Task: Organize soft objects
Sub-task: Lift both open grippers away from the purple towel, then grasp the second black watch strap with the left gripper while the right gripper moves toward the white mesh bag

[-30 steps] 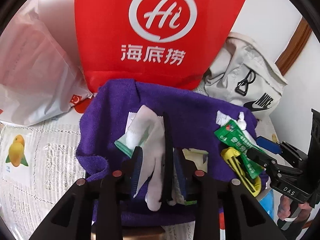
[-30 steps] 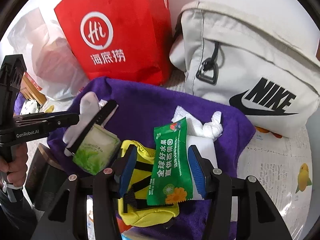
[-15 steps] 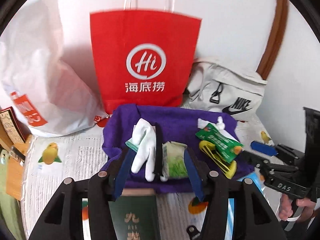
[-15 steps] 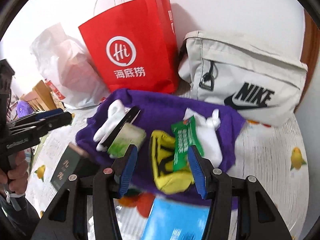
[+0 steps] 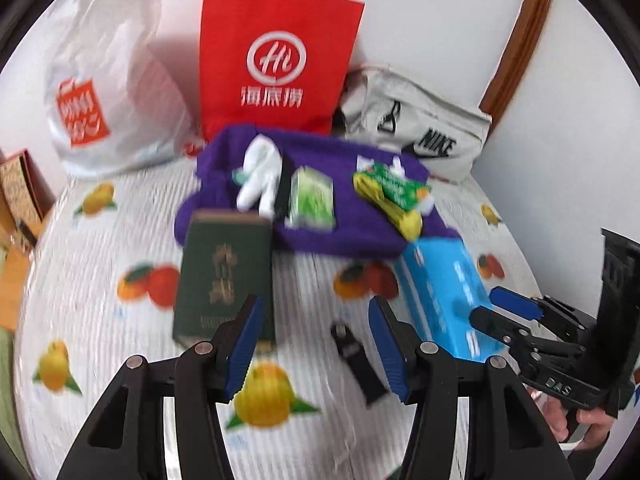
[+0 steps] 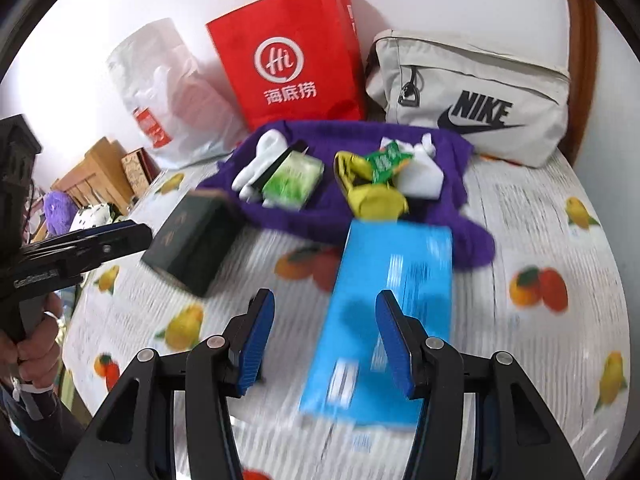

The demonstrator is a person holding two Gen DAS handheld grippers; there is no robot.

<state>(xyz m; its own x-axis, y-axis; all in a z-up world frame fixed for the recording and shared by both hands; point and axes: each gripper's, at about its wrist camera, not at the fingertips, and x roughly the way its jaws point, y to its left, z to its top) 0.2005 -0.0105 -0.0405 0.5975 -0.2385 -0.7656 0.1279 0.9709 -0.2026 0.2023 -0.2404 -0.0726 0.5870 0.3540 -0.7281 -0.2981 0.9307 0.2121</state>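
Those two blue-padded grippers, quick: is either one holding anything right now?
Left gripper: open, holding nothing, above the fruit-print tablecloth.
Right gripper: open, holding nothing, above the blue box.

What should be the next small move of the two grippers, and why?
Probably rest clear of the table: both the left gripper and the right gripper are open and empty, and the white glove and yellow fabric pouch already lie on the purple towel.

Both grippers are black, with ribbed blue pads (image 5: 242, 344) and silver screws (image 6: 212, 341). White lettering marks their bodies. A white wristband (image 6: 30, 388) circles one wrist.
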